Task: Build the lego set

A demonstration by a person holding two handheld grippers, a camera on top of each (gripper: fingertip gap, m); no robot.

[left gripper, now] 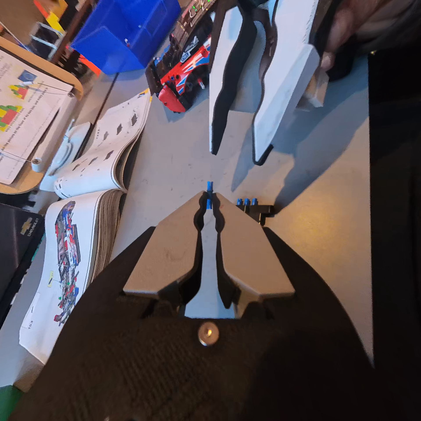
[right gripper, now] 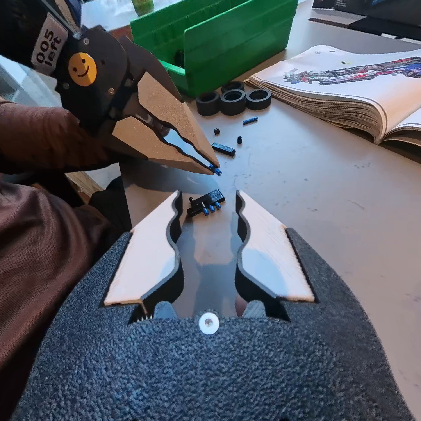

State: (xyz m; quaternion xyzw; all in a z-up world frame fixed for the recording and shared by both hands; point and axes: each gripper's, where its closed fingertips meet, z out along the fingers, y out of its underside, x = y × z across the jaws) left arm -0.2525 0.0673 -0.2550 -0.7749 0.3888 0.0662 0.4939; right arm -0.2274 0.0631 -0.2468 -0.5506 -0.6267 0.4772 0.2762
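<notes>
My left gripper (left gripper: 210,194) is shut on a small blue pin (left gripper: 209,188), held just above the table; it also shows in the right wrist view (right gripper: 215,169). A black beam piece with three blue pins (left gripper: 255,208) lies on the table just right of the left fingertips. In the right wrist view that piece (right gripper: 206,202) lies between and just ahead of my right gripper's tips (right gripper: 208,193), which is open and empty. The right gripper also shows in the left wrist view (left gripper: 238,155), hanging above the table.
An open instruction book (right gripper: 341,91) lies at right, also in the left wrist view (left gripper: 91,205). Several black tyres (right gripper: 233,98), a black beam (right gripper: 223,149), small black bushes and a blue axle (right gripper: 250,120) lie beyond. A green bin (right gripper: 216,38) stands behind. A red car model (left gripper: 184,77) and blue bin (left gripper: 127,34) stand far off. The tips of both grippers are at nearly the same place. From the left gripper's tips to the blue axle (right gripper: 250,120) is close to 15 centimeters.
</notes>
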